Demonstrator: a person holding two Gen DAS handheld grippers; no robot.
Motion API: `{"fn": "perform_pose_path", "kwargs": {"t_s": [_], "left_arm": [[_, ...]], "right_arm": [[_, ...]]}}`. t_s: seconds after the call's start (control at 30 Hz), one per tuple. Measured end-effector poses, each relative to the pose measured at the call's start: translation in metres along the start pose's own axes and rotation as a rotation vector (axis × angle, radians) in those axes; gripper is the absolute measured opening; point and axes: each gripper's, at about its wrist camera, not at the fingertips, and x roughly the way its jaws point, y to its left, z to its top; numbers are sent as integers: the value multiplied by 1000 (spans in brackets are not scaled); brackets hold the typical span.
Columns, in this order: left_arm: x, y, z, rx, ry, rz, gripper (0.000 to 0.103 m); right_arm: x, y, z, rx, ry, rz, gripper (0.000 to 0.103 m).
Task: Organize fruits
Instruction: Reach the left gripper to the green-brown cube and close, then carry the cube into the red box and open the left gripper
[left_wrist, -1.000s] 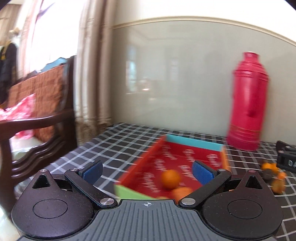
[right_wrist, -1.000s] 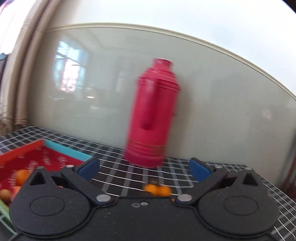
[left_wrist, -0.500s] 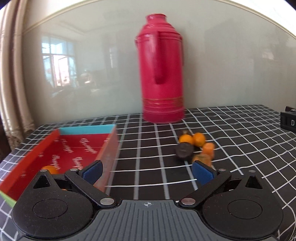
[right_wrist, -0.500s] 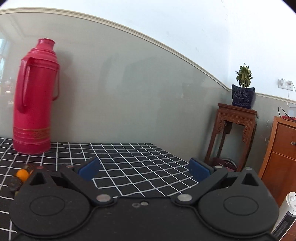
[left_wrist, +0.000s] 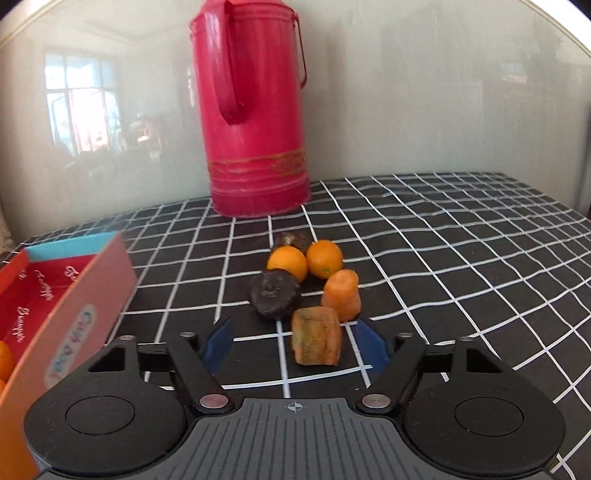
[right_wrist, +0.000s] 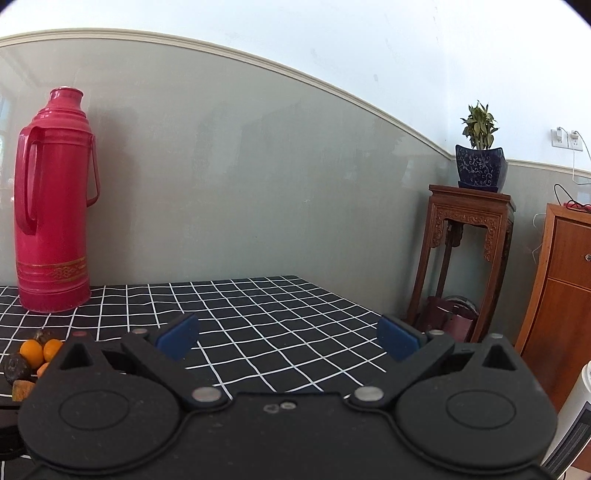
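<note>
In the left wrist view a small pile of fruit lies on the black checked tablecloth (left_wrist: 443, 236): two oranges (left_wrist: 287, 263) (left_wrist: 324, 258), a dark round fruit (left_wrist: 274, 293), an orange chunk (left_wrist: 341, 295) and a greenish-orange chunk (left_wrist: 316, 341). My left gripper (left_wrist: 295, 345) is open, its blue pads on either side of the nearest chunk, not touching it. A red box (left_wrist: 62, 321) with an orange in it (left_wrist: 5, 357) is at the left. My right gripper (right_wrist: 288, 338) is open and empty over the cloth; the pile shows at its far left (right_wrist: 31, 352).
A tall red thermos (left_wrist: 255, 110) stands behind the fruit against the grey wall; it also shows in the right wrist view (right_wrist: 51, 206). Right of the table stand a wooden plant stand (right_wrist: 467, 254) with a potted plant (right_wrist: 479, 155), a wooden cabinet (right_wrist: 561, 295) and a white appliance (right_wrist: 576, 413).
My left gripper has swung right from the red box and closed in on the fruit pile, now straddling the nearest chunk. My right gripper has swung right, away from the thermos.
</note>
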Motion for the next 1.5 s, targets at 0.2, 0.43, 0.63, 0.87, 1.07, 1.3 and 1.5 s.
{"fn": "perform_pose_path", "kwargs": {"t_s": [0.2, 0.43, 0.63, 0.87, 1.07, 1.3, 1.5], "left_arm": [[5, 3, -2, -24, 36, -23, 24], [-8, 17, 0, -51, -23, -7, 24], [-26, 52, 5, -107, -70, 47, 23], [-44, 115, 4, -207, -99, 184, 24], [-42, 168, -5, -307, -39, 289, 24], [-36, 198, -18, -379, 29, 310, 24], [-43, 213, -22, -431, 20, 289, 39]], "right_arm": [[-1, 6, -1, -8, 4, 25, 97], [-5, 12, 1, -6, 3, 49, 97], [-10, 23, 1, -28, -2, 77, 97], [-20, 45, 0, -51, -9, 134, 97], [-31, 66, 1, -70, -17, 206, 97], [-41, 86, 3, -87, -27, 271, 97], [-46, 99, 3, -95, -23, 328, 97]]}}
